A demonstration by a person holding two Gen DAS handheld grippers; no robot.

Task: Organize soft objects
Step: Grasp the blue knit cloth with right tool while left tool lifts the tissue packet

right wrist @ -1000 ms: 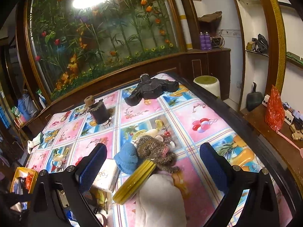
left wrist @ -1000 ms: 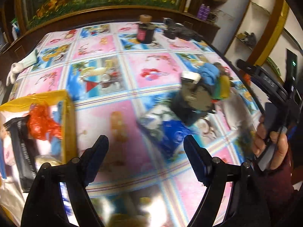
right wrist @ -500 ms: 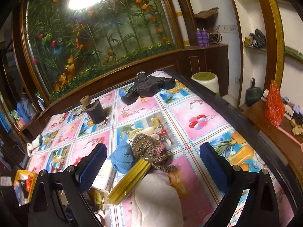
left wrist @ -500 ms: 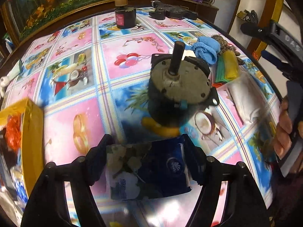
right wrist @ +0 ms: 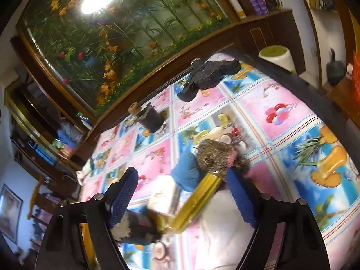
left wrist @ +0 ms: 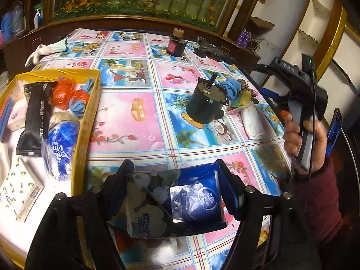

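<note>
Left tool clamped on tissue pack; right tool closing, empty, over soft pile.

Far left, yellow cardboard box [left wrist: 86, 121] holds packs and orange plastic. Left tool [left wrist: 174, 186] grips a dark blue floral soft tissue pack [left wrist: 177, 204] above the bench [left wrist: 126, 121], just right of the box. Mid-bench: dark metal motor [left wrist: 205, 105]. Right tool [right wrist: 182, 193], jaws just narrowing but still apart, nothing pinched, straddles a yellow folded cloth [right wrist: 198, 202], beside a blue cloth [right wrist: 186, 173] and brown fuzzy item [right wrist: 213, 155].

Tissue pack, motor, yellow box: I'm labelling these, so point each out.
tissue pack [left wrist: 193, 200], left wrist view, blue front label
motor [left wrist: 205, 105], left wrist view, side of can
yellow box [left wrist: 86, 117], left wrist view, right wall
</note>
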